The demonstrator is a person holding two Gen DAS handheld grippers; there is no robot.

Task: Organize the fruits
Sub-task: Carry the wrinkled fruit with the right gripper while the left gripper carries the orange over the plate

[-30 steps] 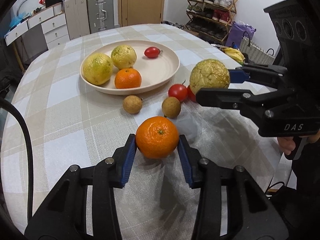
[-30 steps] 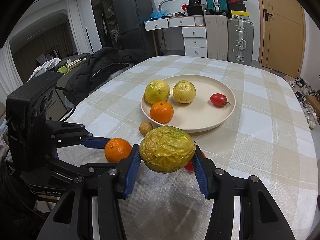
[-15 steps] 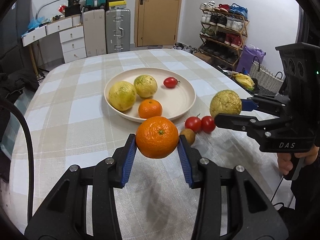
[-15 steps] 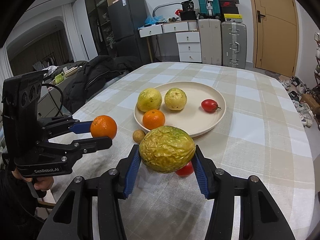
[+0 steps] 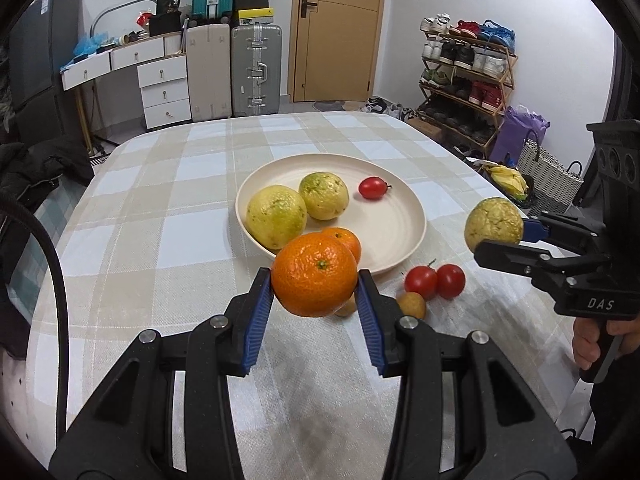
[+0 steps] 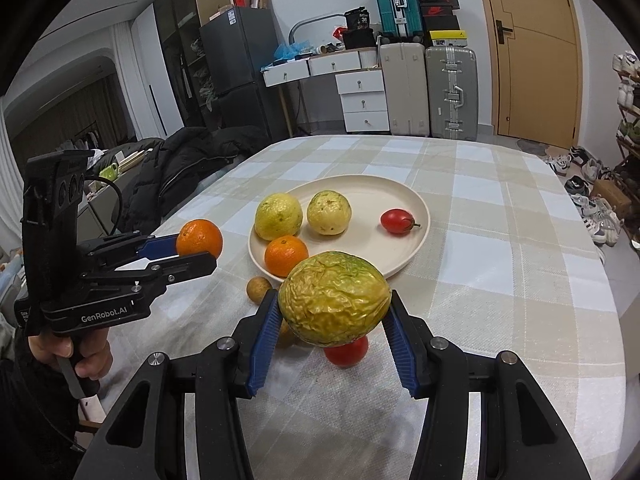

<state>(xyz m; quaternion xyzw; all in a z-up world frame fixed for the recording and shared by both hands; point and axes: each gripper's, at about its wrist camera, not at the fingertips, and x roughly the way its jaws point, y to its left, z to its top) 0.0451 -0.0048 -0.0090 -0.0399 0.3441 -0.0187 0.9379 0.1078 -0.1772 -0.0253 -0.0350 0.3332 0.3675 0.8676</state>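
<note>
My left gripper (image 5: pixel 315 283) is shut on an orange (image 5: pixel 314 276), held in the air in front of the cream plate (image 5: pixel 396 236). The same orange (image 6: pixel 199 239) shows in the right wrist view at the left gripper (image 6: pixel 192 246). My right gripper (image 6: pixel 333 310) is shut on a wrinkled yellow-green fruit (image 6: pixel 334 298), also lifted off the table; in the left wrist view that fruit (image 5: pixel 494 225) hangs right of the plate. On the plate lie two yellow-green fruits (image 5: pixel 276 216) (image 5: pixel 324 195), a second orange (image 5: pixel 344 240) and a small tomato (image 5: pixel 373 187).
Two tomatoes (image 5: pixel 434 280) and two small brown fruits (image 5: pixel 412 305) lie on the checked tablecloth (image 5: pixel 160 240) near the plate's front edge. A tomato (image 6: pixel 347 350) sits under the right gripper. Dark coats (image 6: pixel 180 168) pile up left of the table; a shoe rack (image 5: pixel 464 80) stands far right.
The left gripper has risen with the orange and swung toward the plate, so the plate sits more centrally in its view. The right gripper has stayed nearly still with its fruit.
</note>
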